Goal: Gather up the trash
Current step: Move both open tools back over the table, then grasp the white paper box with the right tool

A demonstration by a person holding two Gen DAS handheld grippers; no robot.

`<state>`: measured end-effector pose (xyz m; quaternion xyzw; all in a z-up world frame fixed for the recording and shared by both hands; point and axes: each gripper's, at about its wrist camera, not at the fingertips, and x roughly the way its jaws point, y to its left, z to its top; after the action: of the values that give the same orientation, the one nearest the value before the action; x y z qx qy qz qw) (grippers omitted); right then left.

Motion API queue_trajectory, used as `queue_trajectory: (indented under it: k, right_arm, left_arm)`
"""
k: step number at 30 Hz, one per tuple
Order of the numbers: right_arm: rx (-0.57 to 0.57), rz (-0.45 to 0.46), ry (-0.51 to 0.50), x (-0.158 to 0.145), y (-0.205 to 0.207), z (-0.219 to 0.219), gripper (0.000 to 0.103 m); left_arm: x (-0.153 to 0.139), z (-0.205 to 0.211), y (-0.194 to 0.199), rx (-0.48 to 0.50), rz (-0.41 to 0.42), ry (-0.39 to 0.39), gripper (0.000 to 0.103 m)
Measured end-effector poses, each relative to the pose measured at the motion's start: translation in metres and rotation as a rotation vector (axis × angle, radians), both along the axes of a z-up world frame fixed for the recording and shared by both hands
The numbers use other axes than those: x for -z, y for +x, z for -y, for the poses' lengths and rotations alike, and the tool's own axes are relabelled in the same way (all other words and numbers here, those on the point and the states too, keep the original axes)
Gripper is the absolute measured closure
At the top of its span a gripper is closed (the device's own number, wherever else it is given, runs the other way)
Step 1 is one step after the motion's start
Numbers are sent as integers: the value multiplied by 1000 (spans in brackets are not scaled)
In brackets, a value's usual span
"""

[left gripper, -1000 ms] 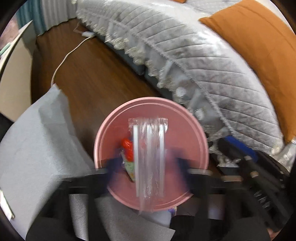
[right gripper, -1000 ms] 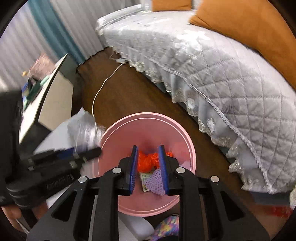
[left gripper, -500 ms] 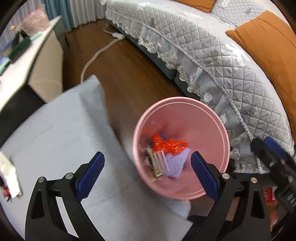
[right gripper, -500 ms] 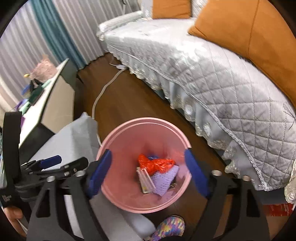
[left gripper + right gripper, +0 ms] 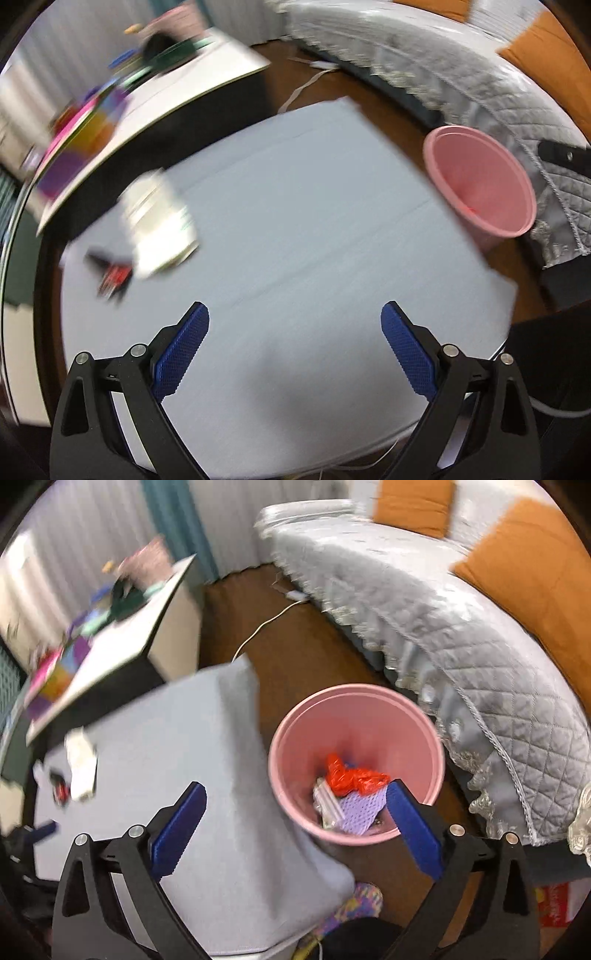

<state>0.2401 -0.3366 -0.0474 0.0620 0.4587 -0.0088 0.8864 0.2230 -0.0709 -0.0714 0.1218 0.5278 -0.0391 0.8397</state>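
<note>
1. While the left wrist view is blurred, the left gripper (image 5: 294, 345) shows its blue pads spread wide apart and holding nothing, low in the frame above a grey-blue cloth (image 5: 314, 221). A white wrapper (image 5: 160, 225) and a small red-and-black scrap (image 5: 110, 275) lie at centre left; the pink bin (image 5: 484, 184) stands at the right edge.
2. Across the right wrist view, the right gripper (image 5: 295, 825) is likewise spread wide and empty, at the bottom of the frame. The bin (image 5: 356, 716), right of centre, holds red plastic (image 5: 354, 777) and a purple mesh piece (image 5: 358, 810).
</note>
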Motion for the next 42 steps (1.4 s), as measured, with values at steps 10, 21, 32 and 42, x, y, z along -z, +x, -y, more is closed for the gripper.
queue_trajectory:
  k: [10,21,32,42]
  right_arm:
    - [-224,25,98,28,-60,-130,7]
    - [-304,-36,99,66,-52,-182,7]
    - [-286,-52,68,70,-48,-173,7]
    - [-421,49,-3,34,-12,-224,7]
  left_arm:
    - [10,-151,-67,-359,124,7,12]
    - [46,-197,-69,-507,93,-33,12]
    - [35,-202,-65,-538,79,-72,12]
    - [-26,-242,-42,-577,186,26,12]
